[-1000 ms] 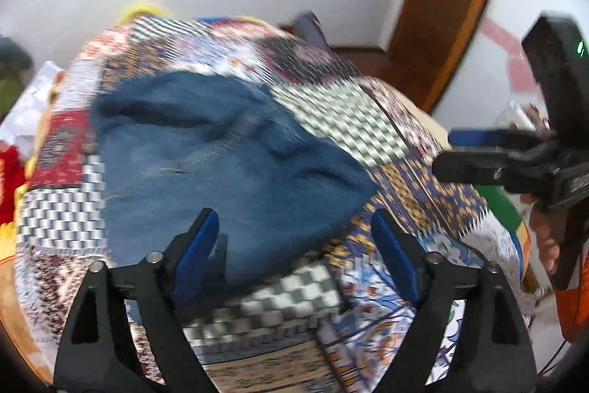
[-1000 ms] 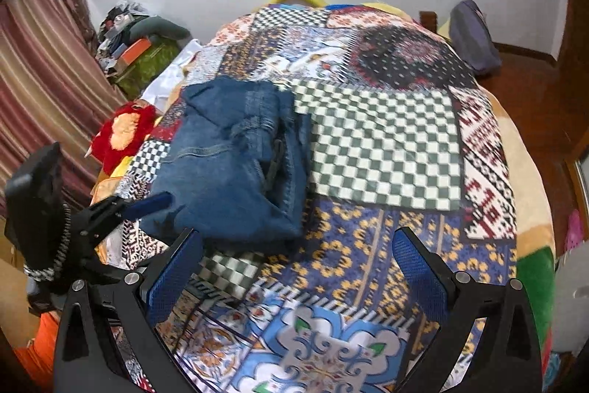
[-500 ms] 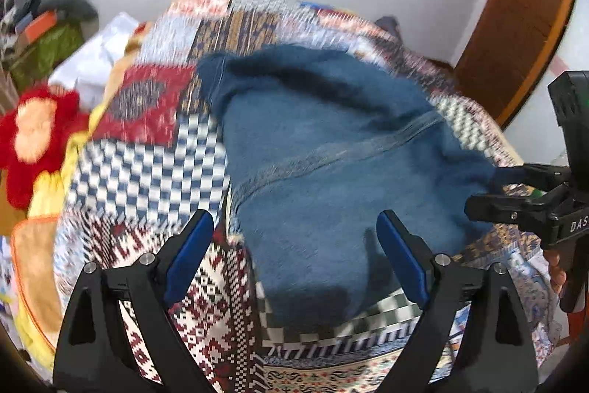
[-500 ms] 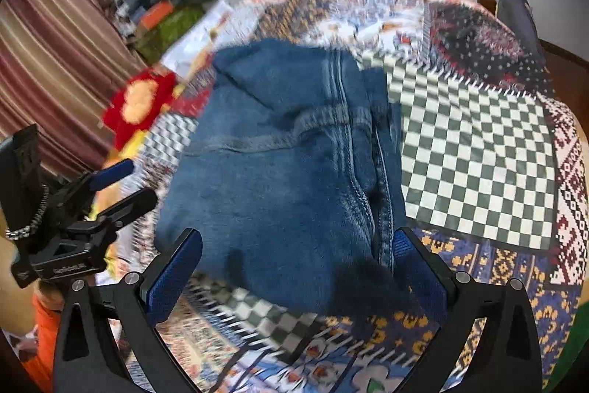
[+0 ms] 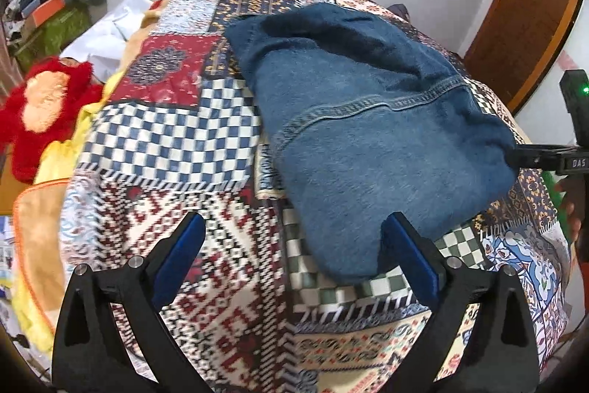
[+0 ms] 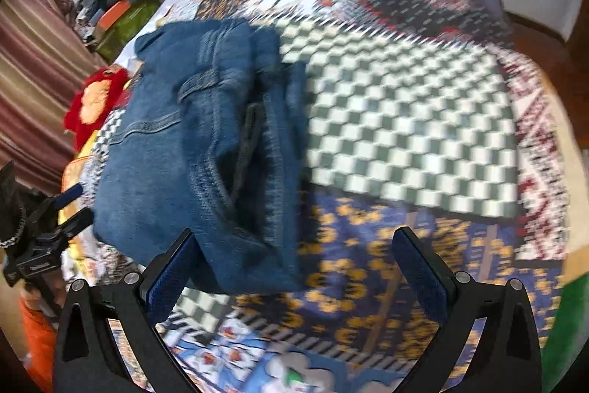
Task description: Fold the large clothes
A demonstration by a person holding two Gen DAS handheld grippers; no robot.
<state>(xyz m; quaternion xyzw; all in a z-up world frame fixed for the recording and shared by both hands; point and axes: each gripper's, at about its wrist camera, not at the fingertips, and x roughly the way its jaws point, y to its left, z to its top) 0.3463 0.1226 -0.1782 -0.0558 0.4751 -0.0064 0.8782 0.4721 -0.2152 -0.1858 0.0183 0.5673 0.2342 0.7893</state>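
From my left wrist camera I see the folded jeans (image 5: pixel 371 142) lying on the patchwork bedspread (image 5: pixel 176 135), toward its near right part. My left gripper (image 5: pixel 291 256) hangs over the near edge with its jaws wide apart, having just been opening; nothing is pinched, and only the right blue pad (image 5: pixel 408 260) overlaps the denim's near corner. This view alone shows the long stitched seam across the top layer and the wooden door frame (image 5: pixel 522 17) at right, with the right gripper (image 5: pixel 545 157) at the denim's far-right edge.

My right wrist camera, blurred, shows what the other hides: the stacked fold edges and a belt loop on the jeans' right side (image 6: pixel 254 135), plus the green checked patch (image 6: pixel 405 120) beside them. Here the right gripper's pads (image 6: pixel 169 279) also stand apart, empty, near the jeans' lower corner. A red plush toy (image 6: pixel 95 98) lies off the bed's left side.
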